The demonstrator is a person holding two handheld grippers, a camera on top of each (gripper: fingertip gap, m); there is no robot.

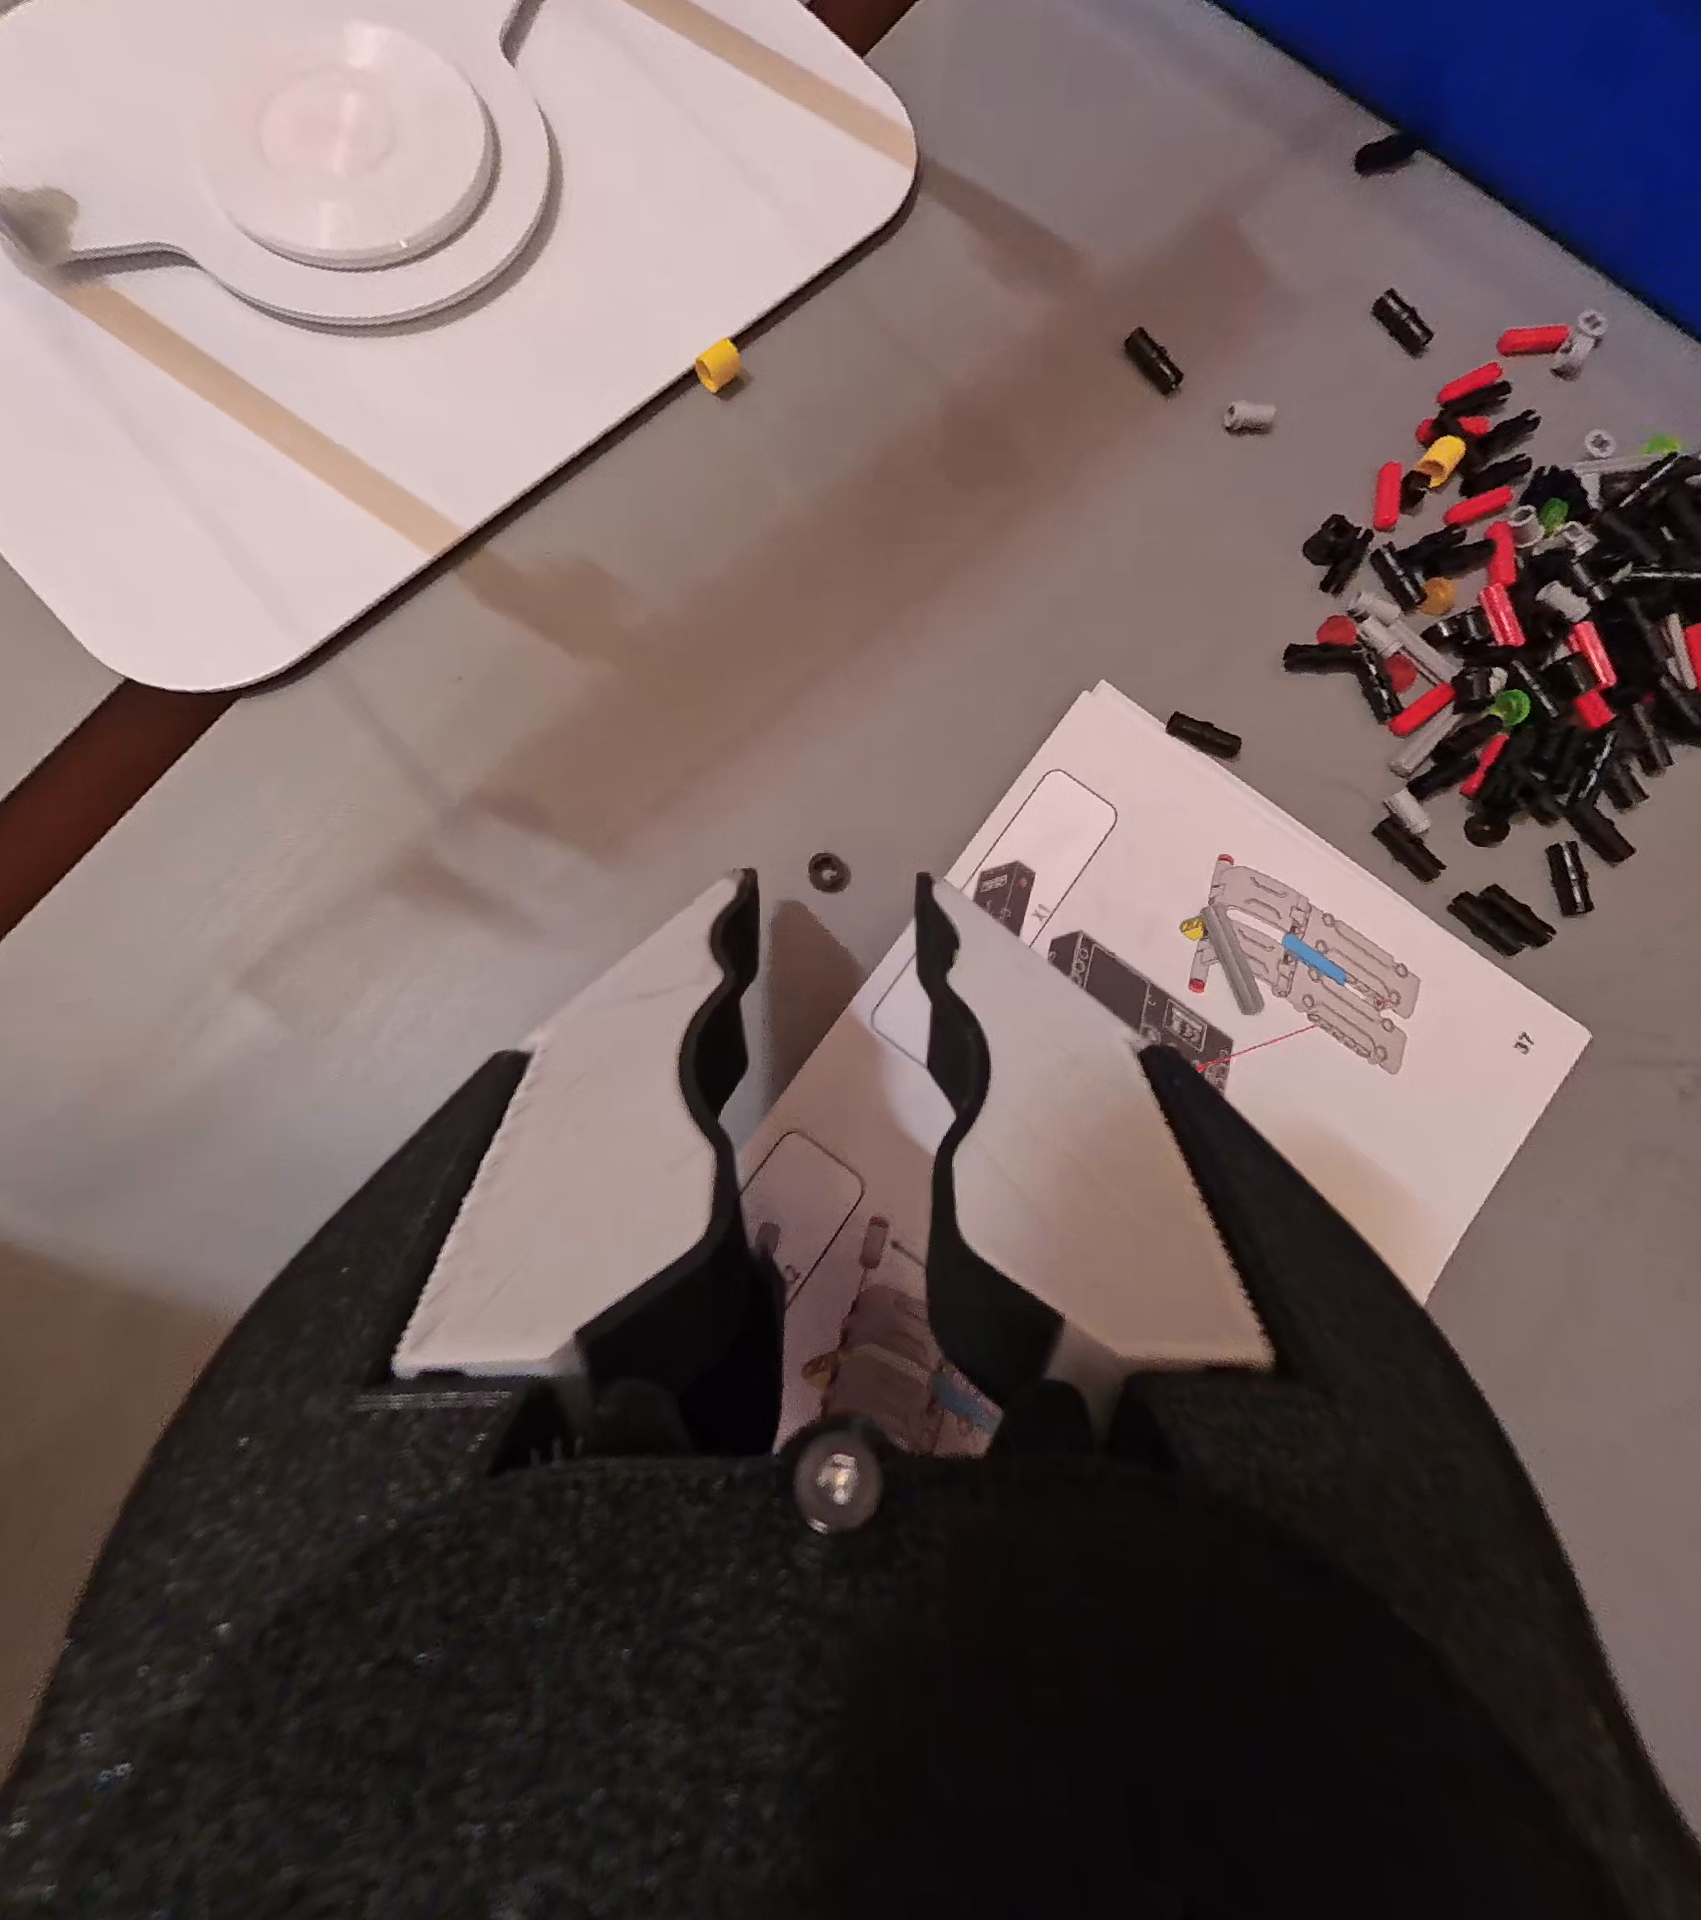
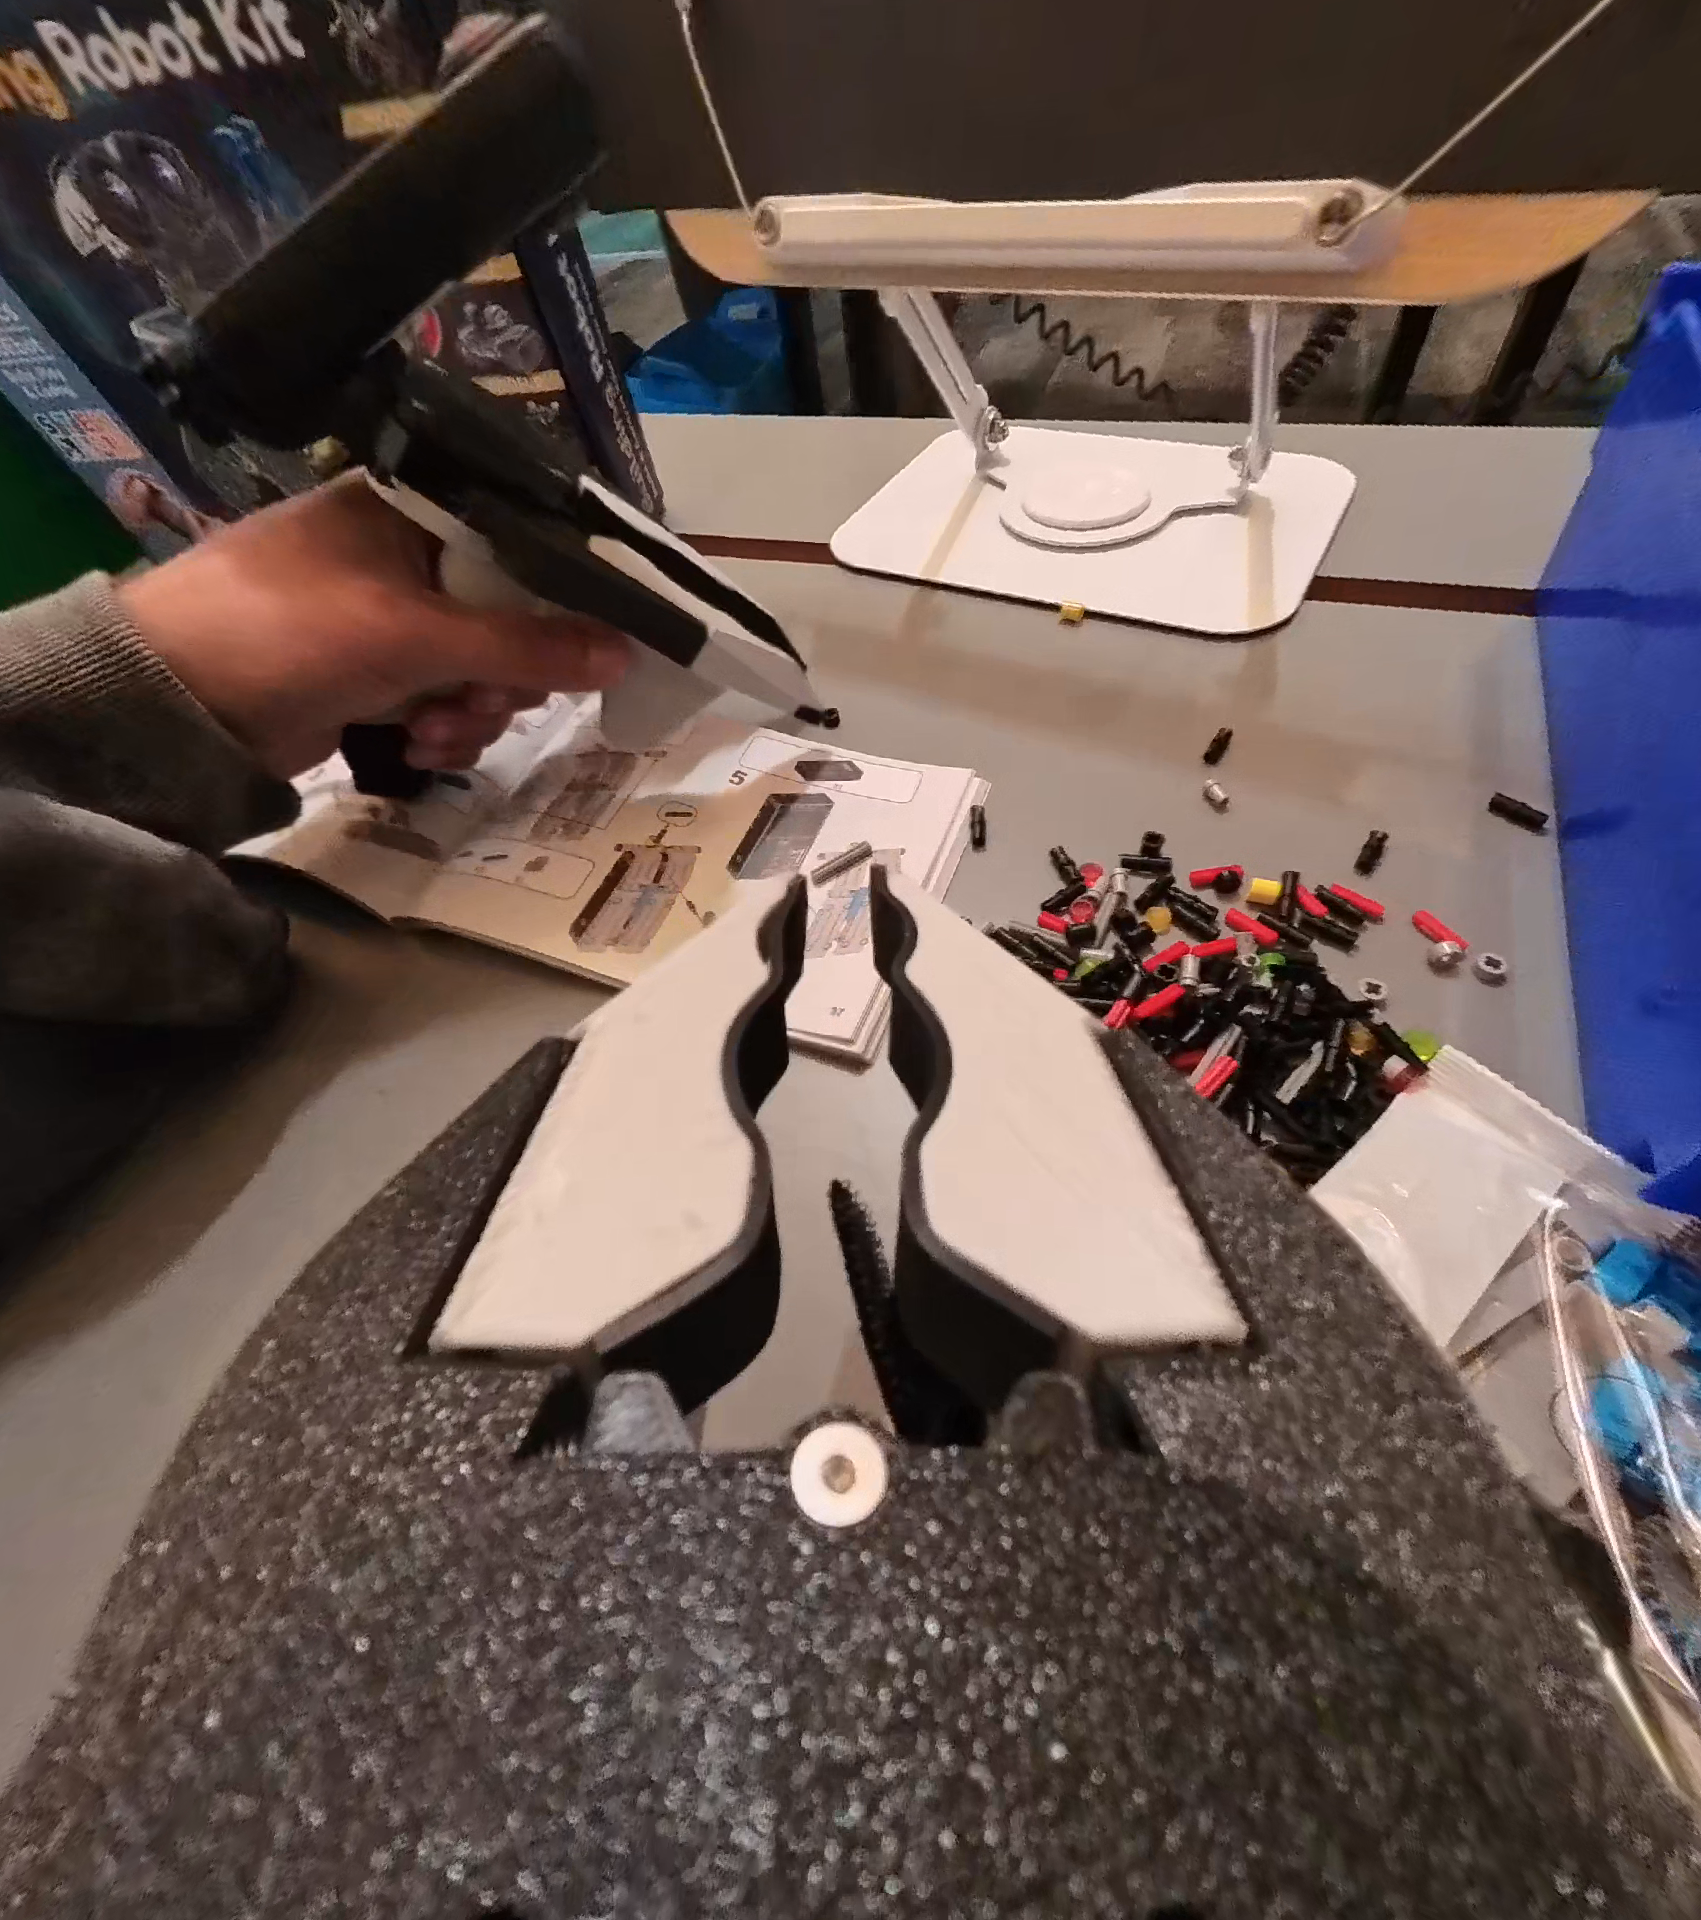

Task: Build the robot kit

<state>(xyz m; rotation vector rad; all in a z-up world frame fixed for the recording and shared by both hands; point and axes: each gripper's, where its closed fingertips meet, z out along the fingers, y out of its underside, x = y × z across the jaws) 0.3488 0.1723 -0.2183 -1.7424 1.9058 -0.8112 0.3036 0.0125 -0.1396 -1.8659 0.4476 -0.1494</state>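
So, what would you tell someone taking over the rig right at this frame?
Left hand-held gripper: open, empty, low over the grey table, with a small black ring lying just ahead of its tips.
Right hand-held gripper: open, empty, hovering above the near edge of the open instruction booklet.
The pile of black, red and grey parts lies right of the booklet, with a few strays around it.
A yellow piece sits at the edge of the white stand base.
The blue bin and a bag of blue parts are on the far right.
Neither gripper holds anything.
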